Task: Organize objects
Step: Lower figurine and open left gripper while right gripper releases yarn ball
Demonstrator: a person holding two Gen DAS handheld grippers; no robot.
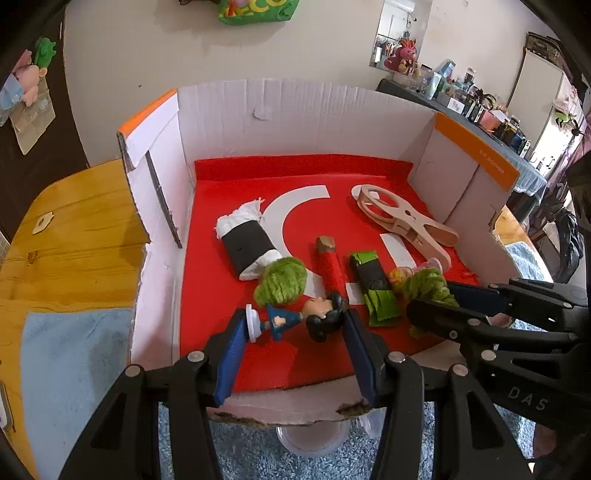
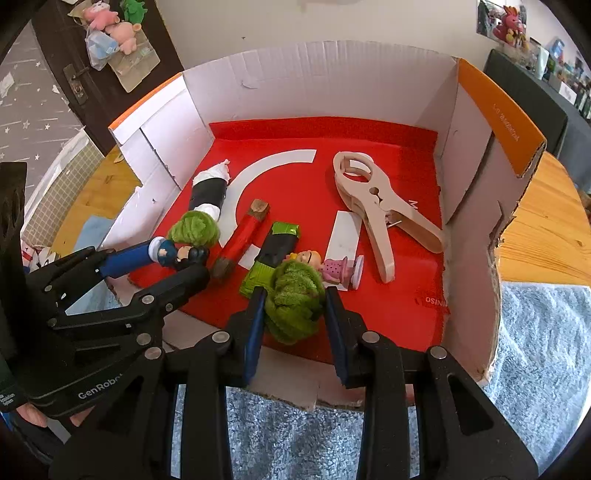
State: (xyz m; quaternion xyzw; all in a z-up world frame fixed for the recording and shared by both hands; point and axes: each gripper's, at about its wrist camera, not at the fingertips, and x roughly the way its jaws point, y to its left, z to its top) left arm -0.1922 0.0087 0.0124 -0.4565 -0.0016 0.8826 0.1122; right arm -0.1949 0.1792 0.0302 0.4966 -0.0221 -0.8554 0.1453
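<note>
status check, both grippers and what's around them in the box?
Left gripper clamped on the dark-haired figurine. Right gripper clamped on a green yarn ball. Crowded: second yarn ball, red stick, pink figurine close by.

Plush toys (image 2: 110,22), blue towel (image 2: 535,332)

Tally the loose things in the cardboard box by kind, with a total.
Green yarn pompoms: 2
Toy figurines: 2
Wrapped sticks or rolls: 3
Large wooden clothespin: 1
Total: 8
</note>
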